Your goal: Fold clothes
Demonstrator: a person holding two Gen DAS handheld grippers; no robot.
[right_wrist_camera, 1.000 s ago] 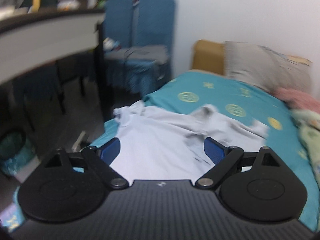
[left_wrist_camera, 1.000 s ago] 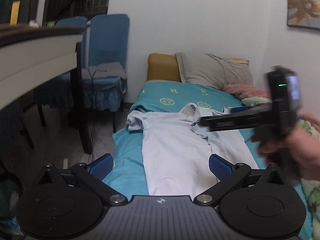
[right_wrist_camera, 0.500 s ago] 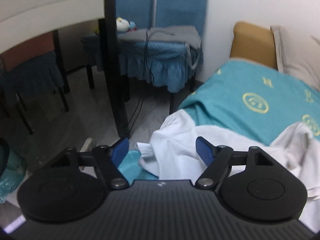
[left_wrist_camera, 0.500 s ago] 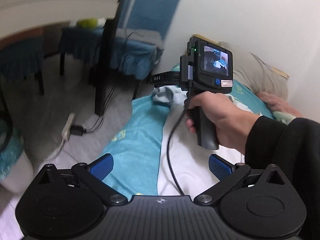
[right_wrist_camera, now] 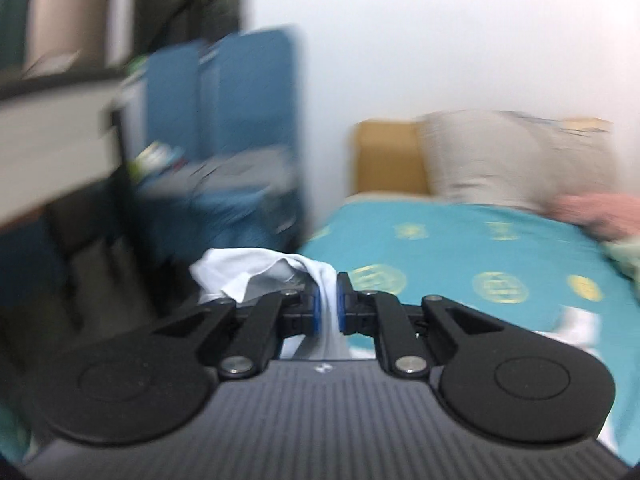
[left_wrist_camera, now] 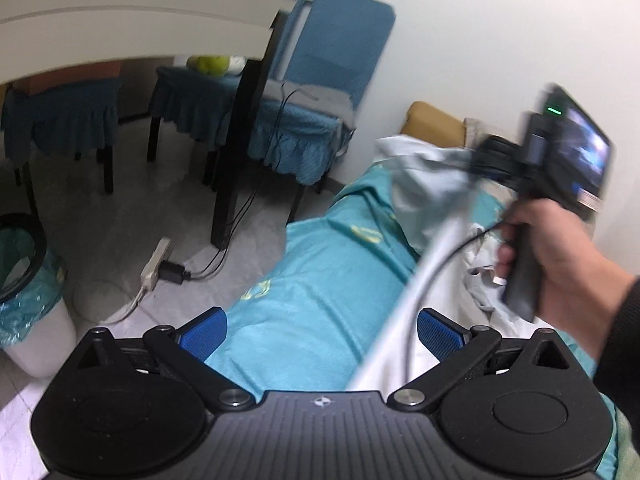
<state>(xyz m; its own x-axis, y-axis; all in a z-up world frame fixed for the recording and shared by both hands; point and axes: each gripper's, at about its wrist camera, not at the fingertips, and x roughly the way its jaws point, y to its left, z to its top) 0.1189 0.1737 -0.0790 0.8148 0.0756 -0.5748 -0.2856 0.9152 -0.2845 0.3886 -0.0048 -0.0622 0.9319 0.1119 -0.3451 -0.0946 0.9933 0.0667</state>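
the pale shirt (right_wrist_camera: 256,272) is clamped at one edge in the right tongs (right_wrist_camera: 327,310) and lifted above the bed (left_wrist_camera: 320,300), its taut length slanting toward the left tongs (left_wrist_camera: 320,330), held apart and empty.

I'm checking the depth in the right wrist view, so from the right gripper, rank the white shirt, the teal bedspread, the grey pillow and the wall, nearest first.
1. White shirt, pinched between the right gripper fingers.
2. Teal bedspread, ahead and to the right.
3. Grey pillow, at the bed's head, upper right.
4. Wall, behind the pillow.
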